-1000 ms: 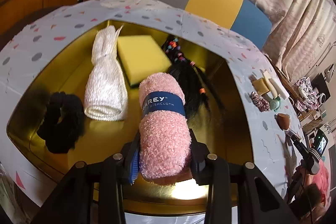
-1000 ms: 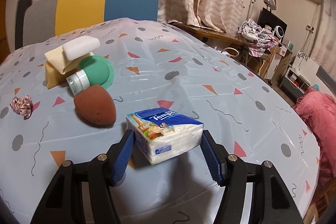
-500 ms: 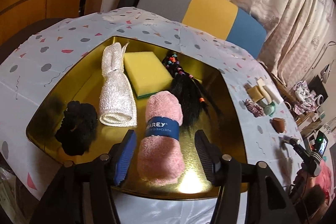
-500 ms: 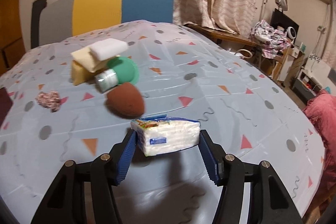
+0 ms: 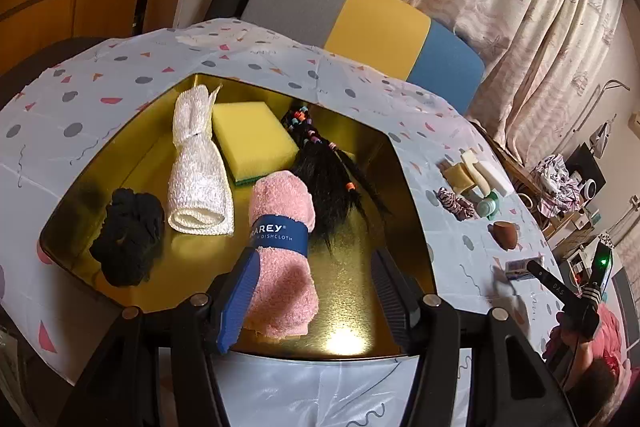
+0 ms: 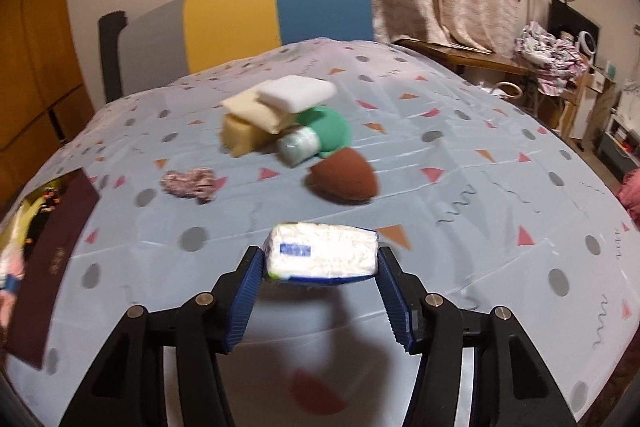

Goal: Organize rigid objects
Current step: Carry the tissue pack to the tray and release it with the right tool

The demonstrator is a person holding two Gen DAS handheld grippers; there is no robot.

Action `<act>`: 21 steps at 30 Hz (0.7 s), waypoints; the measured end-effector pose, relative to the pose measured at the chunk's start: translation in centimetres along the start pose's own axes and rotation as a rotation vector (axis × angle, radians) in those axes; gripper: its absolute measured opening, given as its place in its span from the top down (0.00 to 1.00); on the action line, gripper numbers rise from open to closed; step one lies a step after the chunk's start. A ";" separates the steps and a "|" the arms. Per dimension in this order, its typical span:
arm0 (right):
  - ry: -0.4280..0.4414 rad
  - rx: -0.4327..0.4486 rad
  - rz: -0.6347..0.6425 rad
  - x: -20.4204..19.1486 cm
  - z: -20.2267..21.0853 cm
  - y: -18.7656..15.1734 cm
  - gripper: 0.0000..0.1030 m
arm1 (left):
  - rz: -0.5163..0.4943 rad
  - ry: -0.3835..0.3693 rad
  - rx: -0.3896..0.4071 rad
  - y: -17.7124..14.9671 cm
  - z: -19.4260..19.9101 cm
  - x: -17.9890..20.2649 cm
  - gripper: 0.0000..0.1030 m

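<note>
My right gripper (image 6: 320, 267) is shut on a tissue pack (image 6: 322, 253) and holds it above the tablecloth; the pack also shows far right in the left wrist view (image 5: 520, 264). My left gripper (image 5: 316, 267) is open above the front of a gold tray (image 5: 360, 287). A rolled pink dishcloth (image 5: 282, 247) lies in the tray between the jaws, touching the left pad. The tray also holds a white rolled cloth (image 5: 198, 167), a yellow sponge (image 5: 252, 139), a black scrunchie (image 5: 128, 235) and a black hairpiece with beads (image 5: 328, 171).
On the tablecloth lie a brown makeup sponge (image 6: 346, 175), a green lidded jar (image 6: 316, 135), stacked soaps and sponges (image 6: 272, 111) and a patterned scrunchie (image 6: 188, 183). A dark red tray rim (image 6: 48, 259) sits at left. A colour-block chair (image 6: 248, 19) stands behind the table.
My left gripper let go of the pink dishcloth in the tray and backed away open. My right gripper closed on the tissue pack, lifted it and swung left.
</note>
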State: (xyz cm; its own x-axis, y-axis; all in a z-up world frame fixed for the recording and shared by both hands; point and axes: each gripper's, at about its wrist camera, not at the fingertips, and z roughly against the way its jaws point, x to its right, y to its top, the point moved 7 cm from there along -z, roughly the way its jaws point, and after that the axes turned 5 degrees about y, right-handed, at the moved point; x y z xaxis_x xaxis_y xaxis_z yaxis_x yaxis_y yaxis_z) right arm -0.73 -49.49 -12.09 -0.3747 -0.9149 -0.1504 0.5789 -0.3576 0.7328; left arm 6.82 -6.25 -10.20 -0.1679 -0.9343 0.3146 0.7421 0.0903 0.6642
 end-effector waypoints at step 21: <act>0.554 -0.058 0.163 -25.1 5.5 0.3 0.47 | 0.073 0.038 0.061 0.3 2.0 -3.7 0.43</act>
State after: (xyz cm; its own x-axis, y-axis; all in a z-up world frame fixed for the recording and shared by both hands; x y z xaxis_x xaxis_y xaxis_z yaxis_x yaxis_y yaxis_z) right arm 4.86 -25.66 -4.41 0.1492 -0.9150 -0.3748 0.6418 -0.1988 0.7406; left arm 6.38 -2.10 -9.81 -0.0886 -0.9368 0.3385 0.7102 0.1788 0.6809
